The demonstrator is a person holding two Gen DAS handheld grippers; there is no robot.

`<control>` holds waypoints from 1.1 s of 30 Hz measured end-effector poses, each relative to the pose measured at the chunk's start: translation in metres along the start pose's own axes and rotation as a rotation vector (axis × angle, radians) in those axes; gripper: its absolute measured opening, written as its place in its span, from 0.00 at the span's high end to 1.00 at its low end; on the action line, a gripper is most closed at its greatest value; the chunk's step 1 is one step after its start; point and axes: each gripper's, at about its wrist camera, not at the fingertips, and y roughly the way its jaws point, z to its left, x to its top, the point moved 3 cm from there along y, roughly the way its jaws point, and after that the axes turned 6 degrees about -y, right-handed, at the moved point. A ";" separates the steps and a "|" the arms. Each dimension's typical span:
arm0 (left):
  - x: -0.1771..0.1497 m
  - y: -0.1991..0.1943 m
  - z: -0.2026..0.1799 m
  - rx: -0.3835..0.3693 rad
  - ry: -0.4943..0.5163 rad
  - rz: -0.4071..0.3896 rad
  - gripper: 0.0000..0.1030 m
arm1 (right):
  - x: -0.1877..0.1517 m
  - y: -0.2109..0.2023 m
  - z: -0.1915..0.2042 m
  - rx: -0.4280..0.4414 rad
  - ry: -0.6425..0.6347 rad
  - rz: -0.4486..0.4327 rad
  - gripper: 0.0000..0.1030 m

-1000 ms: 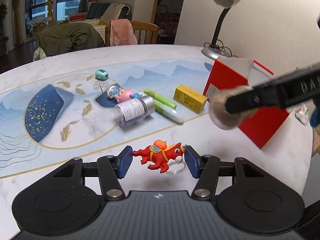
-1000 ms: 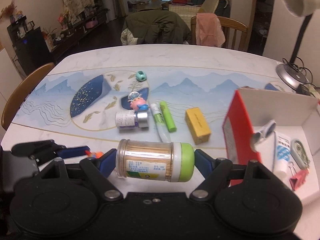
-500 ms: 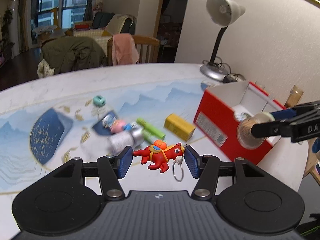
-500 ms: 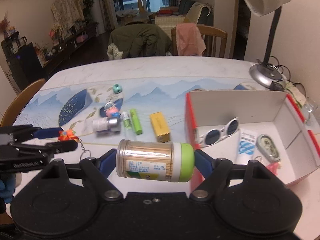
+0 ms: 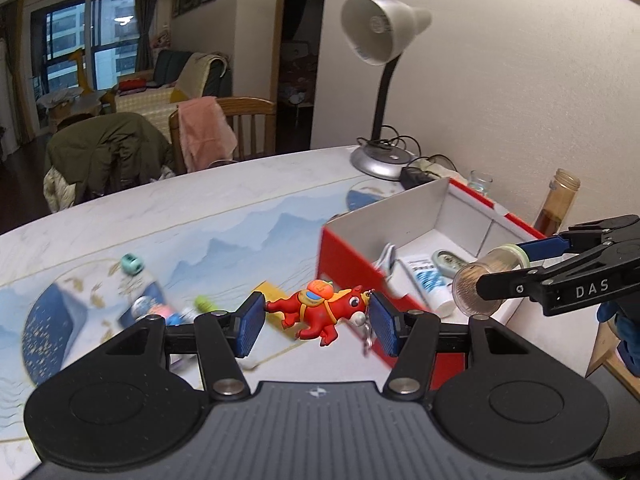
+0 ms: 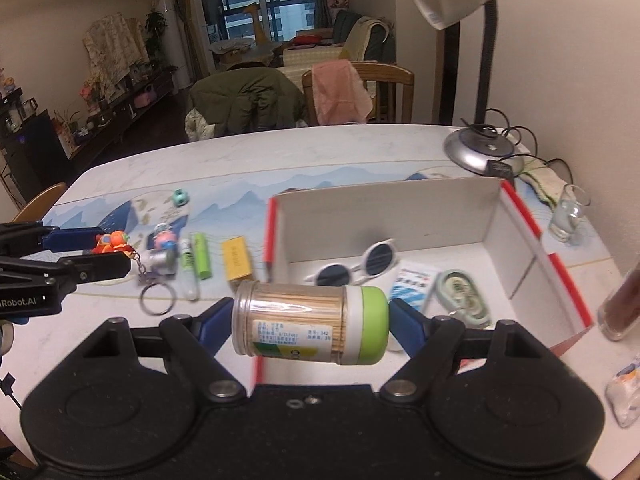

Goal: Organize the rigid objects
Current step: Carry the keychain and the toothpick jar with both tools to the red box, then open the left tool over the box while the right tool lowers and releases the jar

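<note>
My left gripper (image 5: 316,322) is shut on a red toy horse keychain (image 5: 320,312), its blue pads pressing tail and nose; the key ring (image 6: 157,300) dangles below. In the air just before the near wall of the red box (image 5: 340,264) it hangs. My right gripper (image 6: 310,326) is shut on a clear toothpick jar with a green lid (image 6: 310,322), held sideways above the box's (image 6: 544,256) near edge. Inside the box lie white sunglasses (image 6: 352,266), a white tube (image 6: 412,282) and a green oval case (image 6: 462,296). The right gripper with its jar (image 5: 486,280) shows at the left view's right side.
On the table's blue mat (image 6: 120,216) lie a yellow box (image 6: 237,258), green tube (image 6: 201,255), white tube (image 6: 189,268), small bottle (image 6: 160,260), pig figure (image 6: 164,238) and teal sharpener (image 6: 180,197). A desk lamp (image 6: 480,148), glass (image 6: 566,214) and brown bottle (image 6: 622,300) stand right.
Both grippers have risen and moved right toward the red box, each keeping its object. The box interior has come into view beneath the jar.
</note>
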 end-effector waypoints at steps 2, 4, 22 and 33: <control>0.006 0.006 -0.013 -0.005 0.012 -0.004 0.45 | 0.000 -0.001 -0.012 -0.002 -0.001 -0.005 0.21; 0.012 0.012 -0.027 -0.009 0.028 -0.010 0.45 | -0.001 -0.001 -0.023 -0.006 -0.001 -0.008 0.21; 0.054 0.115 -0.111 -0.033 0.150 0.075 0.45 | -0.021 0.025 -0.114 -0.054 0.003 0.038 0.21; 0.061 0.192 -0.151 -0.042 0.234 0.152 0.45 | -0.018 0.058 -0.120 -0.024 -0.076 0.092 0.21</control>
